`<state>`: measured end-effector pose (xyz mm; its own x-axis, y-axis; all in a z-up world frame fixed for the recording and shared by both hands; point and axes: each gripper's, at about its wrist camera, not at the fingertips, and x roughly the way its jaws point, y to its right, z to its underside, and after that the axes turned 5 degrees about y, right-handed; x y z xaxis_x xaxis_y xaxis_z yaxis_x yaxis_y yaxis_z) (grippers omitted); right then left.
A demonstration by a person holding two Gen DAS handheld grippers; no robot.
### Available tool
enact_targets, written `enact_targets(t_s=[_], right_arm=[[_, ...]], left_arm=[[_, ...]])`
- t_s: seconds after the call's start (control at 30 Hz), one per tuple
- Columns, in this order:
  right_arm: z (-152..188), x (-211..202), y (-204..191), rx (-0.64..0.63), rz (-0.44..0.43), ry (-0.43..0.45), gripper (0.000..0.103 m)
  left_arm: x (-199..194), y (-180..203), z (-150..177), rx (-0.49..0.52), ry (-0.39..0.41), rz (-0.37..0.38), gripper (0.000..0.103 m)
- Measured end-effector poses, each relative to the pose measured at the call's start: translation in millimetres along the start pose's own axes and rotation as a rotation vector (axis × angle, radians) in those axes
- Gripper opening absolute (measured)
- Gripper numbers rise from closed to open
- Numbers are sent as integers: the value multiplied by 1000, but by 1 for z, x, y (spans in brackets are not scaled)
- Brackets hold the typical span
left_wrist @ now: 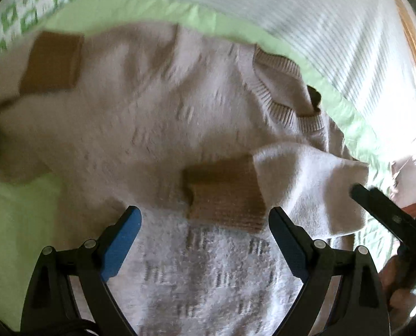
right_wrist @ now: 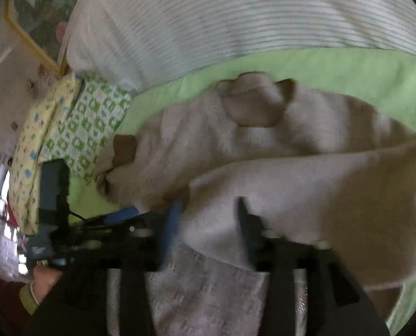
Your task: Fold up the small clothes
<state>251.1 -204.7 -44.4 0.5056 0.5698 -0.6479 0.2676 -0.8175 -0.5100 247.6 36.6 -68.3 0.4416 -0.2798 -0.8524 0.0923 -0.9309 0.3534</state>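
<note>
On the smooth green sheet (left_wrist: 17, 210) lies a fuzzy cream sweater (left_wrist: 152, 117); both hand-held grippers (left_wrist: 205, 218) (right_wrist: 208, 215) gape wide, empty.

The right claw (right_wrist: 208, 218) stands open over a folded sleeve (right_wrist: 306, 196) of the beige sweater (right_wrist: 196, 140) on green bedding (right_wrist: 348, 67).

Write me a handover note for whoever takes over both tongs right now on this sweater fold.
Left tongs: open, empty, hovering over the sweater's lower body.
Right tongs: jaws apart over the folded sleeve; blur hides whether any fabric is still pinched.
Sweater lies on the green sheet, collar away from you.
Done: one sleeve is folded across the chest, its tan cuff on the body.
Left: other sleeve with tan cuff lies out to the side; fold it in, then fold the body.
</note>
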Motion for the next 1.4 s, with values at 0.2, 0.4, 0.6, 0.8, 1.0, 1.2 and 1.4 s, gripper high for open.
enact_targets(t_s=[0.2,0.4,0.6,0.8,1.0,1.2,1.4], right_arm=[[1,-46,28,80,88,105,60],[13,-89,81,239,228,197,60],[10,-116,116,337,331,272,60],[-4,-98,141,367,368,240,60],[-16,-48,152,333,381,135,60],[-17,-8,153,257,365,8,10],[-26,-42,157,259,412,89,9]], left_arm=[[34,16,0,-80,-41,33,93],[32,41,-19,-18,44,111,11],[-32,9,-36,47,262,34,10],[-17,-48,-28,-123,203,43,10],[-9,-40,-17,-66,184,9,10],[-11,-41,-19,-47,188,19,10],[-3,-18,-26,55,210,32,10]])
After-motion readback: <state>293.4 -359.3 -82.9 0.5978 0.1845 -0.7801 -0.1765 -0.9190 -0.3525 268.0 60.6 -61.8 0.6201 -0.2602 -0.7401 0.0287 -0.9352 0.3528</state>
